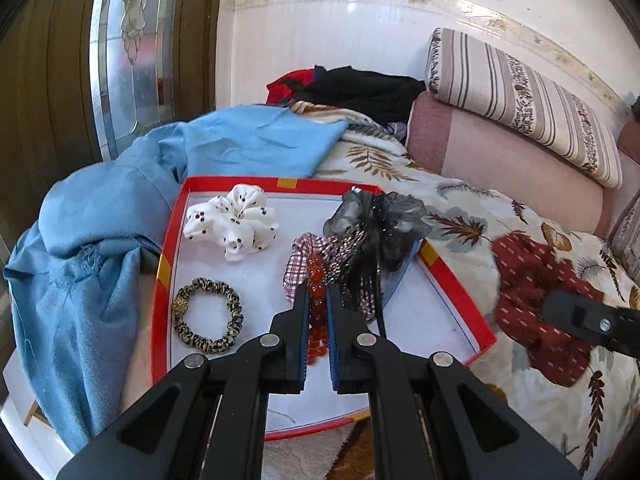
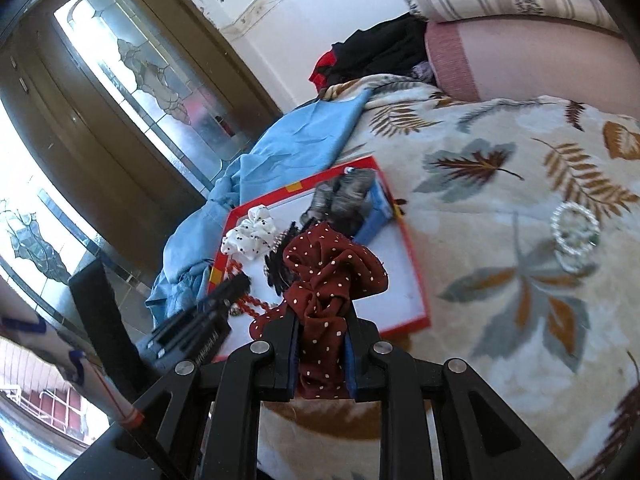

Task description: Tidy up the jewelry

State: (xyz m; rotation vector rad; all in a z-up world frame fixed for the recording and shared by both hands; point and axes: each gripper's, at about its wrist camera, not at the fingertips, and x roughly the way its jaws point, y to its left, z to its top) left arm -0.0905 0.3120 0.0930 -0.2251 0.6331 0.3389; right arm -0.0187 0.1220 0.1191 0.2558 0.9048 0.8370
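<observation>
Tray already holds a white scrunchie, leopard band, black bow. Left gripper clamps red beads above it; right gripper pinches a red scrunchie beside it. Crystal bracelet remains on the bedspread.

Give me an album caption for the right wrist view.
Right gripper holds a dotted red scrunchie above the red-rimmed tray.

Your right gripper pinches a dark red, white-dotted fabric scrunchie between its jaws. At eleven o'clock lies the red-rimmed white tray holding a white dotted scrunchie. At three o'clock a clear beaded bracelet rests on the leaf-patterned blanket.
</observation>
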